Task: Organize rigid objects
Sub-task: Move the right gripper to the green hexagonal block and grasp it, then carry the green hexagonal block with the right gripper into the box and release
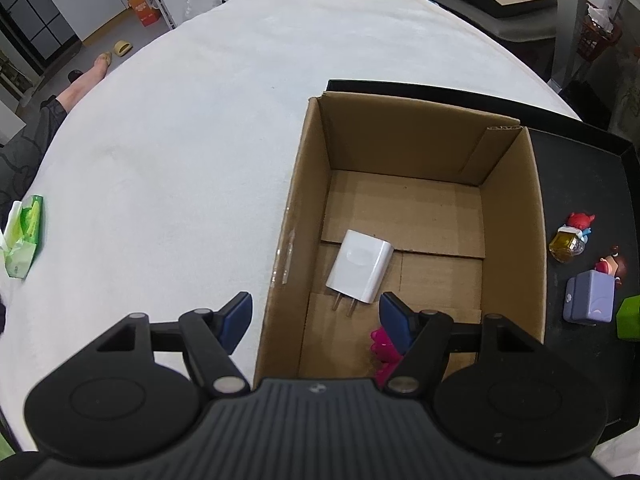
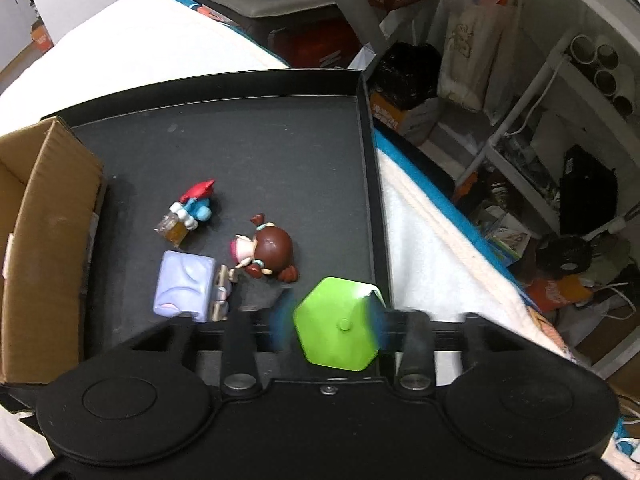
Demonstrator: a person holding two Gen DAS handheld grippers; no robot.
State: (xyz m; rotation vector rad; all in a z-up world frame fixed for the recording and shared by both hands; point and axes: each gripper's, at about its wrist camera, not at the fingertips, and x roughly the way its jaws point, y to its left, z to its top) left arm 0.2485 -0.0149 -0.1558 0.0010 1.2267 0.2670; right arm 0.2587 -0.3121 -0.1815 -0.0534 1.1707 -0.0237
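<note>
The surface (image 1: 180, 140) is white and plain. The cardboard box (image 1: 512, 208) is brown. Inside it lies a white charger (image 1: 360, 266), and at 5 o'clock from it a bright pink toy (image 1: 384, 350). The tray (image 2: 260, 148) is black. On it sits a lilac box (image 2: 184, 284). At 12 o'clock from that box is a little toy (image 2: 198, 200) with a red hat and blue body, next to a small bottle (image 2: 174, 232) of yellow-brown. The doll (image 2: 268, 246) has shiny brown hair. The six-sided block (image 2: 336, 328) is bright green. A green and white packet (image 1: 24, 236) lies at 9 o'clock in the left view.
</note>
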